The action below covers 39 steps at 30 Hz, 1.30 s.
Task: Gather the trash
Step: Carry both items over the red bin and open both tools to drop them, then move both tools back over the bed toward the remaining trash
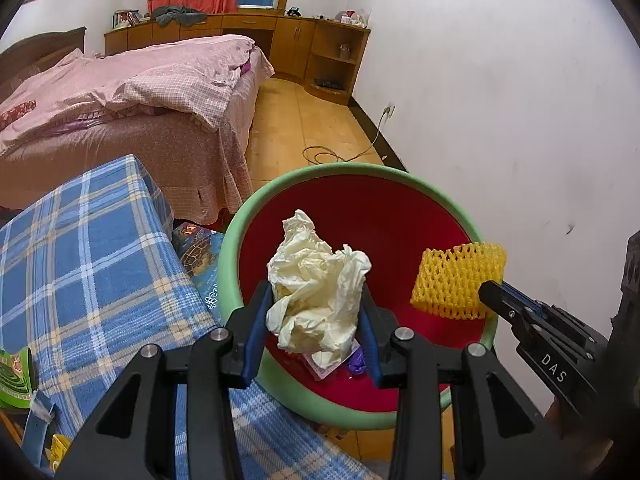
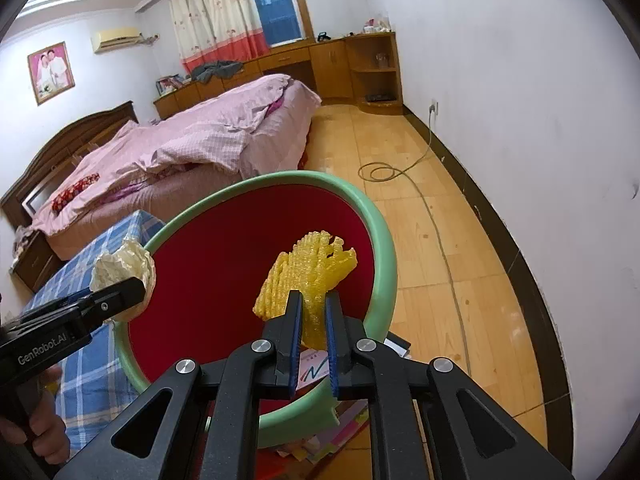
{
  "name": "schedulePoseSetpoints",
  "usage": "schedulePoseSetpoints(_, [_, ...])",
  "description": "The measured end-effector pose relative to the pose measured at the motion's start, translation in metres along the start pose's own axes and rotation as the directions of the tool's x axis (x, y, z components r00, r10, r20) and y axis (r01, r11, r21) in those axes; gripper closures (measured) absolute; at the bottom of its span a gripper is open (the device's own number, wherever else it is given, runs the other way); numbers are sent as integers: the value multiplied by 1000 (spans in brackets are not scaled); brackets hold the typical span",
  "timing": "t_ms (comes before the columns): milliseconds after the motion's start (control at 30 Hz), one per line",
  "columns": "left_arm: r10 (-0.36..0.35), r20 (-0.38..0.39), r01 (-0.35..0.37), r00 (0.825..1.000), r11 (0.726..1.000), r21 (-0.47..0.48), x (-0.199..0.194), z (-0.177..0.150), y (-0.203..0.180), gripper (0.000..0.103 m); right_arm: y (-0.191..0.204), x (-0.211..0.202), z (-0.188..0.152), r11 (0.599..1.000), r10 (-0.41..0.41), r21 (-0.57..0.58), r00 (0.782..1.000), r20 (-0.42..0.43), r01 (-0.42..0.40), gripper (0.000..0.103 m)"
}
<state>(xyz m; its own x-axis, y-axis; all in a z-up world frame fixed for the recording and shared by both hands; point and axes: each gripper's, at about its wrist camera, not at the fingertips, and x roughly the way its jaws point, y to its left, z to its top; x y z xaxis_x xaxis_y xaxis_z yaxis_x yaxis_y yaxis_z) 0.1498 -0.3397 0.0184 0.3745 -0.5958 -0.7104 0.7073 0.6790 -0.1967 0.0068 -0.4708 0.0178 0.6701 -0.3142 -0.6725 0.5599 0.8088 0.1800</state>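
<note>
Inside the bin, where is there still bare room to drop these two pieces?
The bin is mostly free: bare red wall along the far and right side. Only its near bottom holds wrappers, below the crumpled paper in the left gripper. The right gripper holds the foam net.

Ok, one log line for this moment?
left tongs: hold tissue wad | right tongs: hold yellow net | both over bin

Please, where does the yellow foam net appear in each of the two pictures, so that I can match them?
Left wrist view: the yellow foam net is at the right of centre, held by the right claw over the bin's right rim.
Right wrist view: the net is at the centre, pinched between that claw's blue pads.
Shared landmark: the green-rimmed red bin, under the net in both views.
</note>
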Motion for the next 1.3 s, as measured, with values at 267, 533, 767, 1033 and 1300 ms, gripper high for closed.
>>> schedulePoseSetpoints(267, [17,19,-17,1000,1000,-2,-1,4,1,41,-1,2,-1,1000,21,8,1000,-20,-21,85])
schedulePoseSetpoints(533, [25,39,-24,999,999,-21,-12,5,8,39,0,-3,-1,999,33,15,999,-15,-33,78])
schedulePoseSetpoints(767, [42,40,-40,998,998,-41,-25,-1,15,39,9,-10,0,1000,29,3,1000,-6,-29,74])
schedulePoseSetpoints(1033, [72,49,-69,996,995,-71,-55,-13,27,39,17,-25,-2,996,80,29,997,3,-80,59])
schedulePoseSetpoints(1300, [120,85,-111,989,988,-103,-92,-26,52,39,37,-41,-6,990,134,31,991,13,-135,47])
